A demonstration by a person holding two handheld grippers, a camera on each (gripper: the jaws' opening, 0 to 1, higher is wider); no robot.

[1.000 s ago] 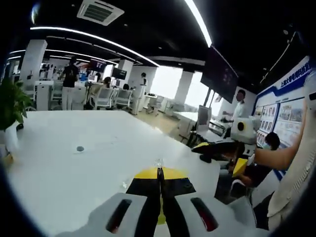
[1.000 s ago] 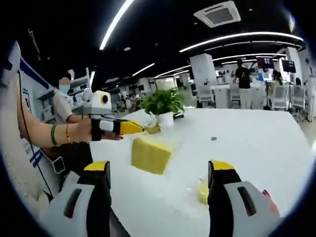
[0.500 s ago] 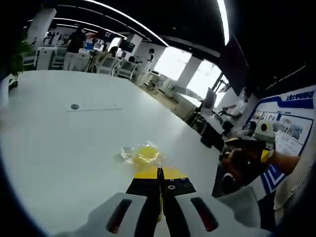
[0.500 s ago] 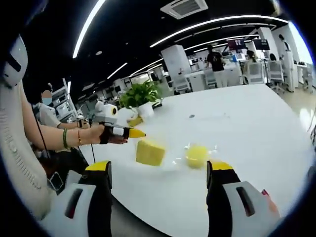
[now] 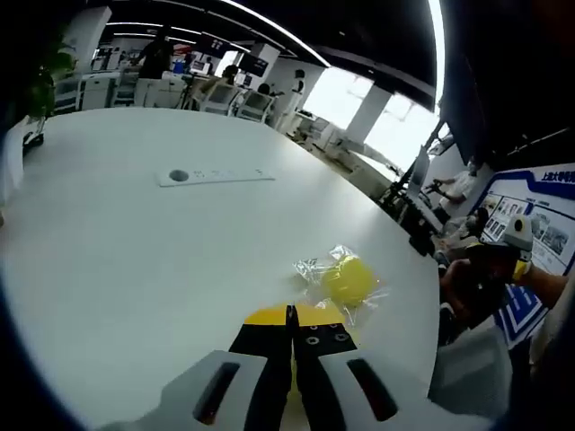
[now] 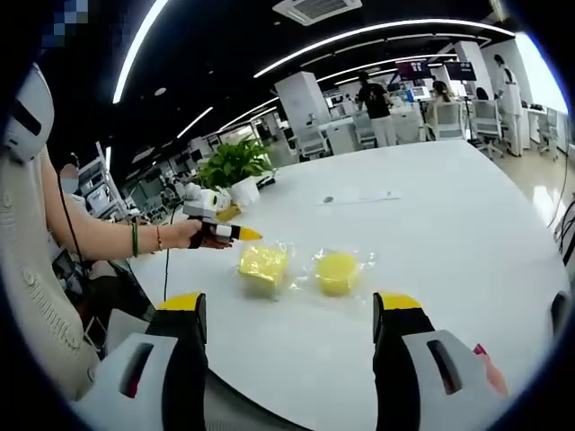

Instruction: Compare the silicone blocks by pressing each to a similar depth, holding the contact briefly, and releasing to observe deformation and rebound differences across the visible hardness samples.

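Two yellow silicone blocks in clear bags lie side by side on the white table (image 6: 467, 242): a square block (image 6: 262, 263) and a round block (image 6: 337, 269). My right gripper (image 6: 289, 305) stands open, back from them, with nothing between its yellow-tipped fingers. A hand holds my left gripper (image 6: 244, 235), shut, with its tip just left of the square block and apart from it. In the left gripper view that same left gripper (image 5: 290, 314) is shut on nothing, and the bagged round block (image 5: 348, 278) lies a little ahead to its right.
A potted plant (image 6: 235, 166) stands at the table's far left end. A flat white strip with a round disc (image 5: 216, 176) lies farther along the table. The rounded table edge (image 5: 422, 296) runs near the blocks. People, desks and chairs fill the background.
Both cameras have moved. The right gripper view has backed away, so both blocks look smaller. The left gripper view has swung, bringing the round block nearer. Jaw states are unchanged.
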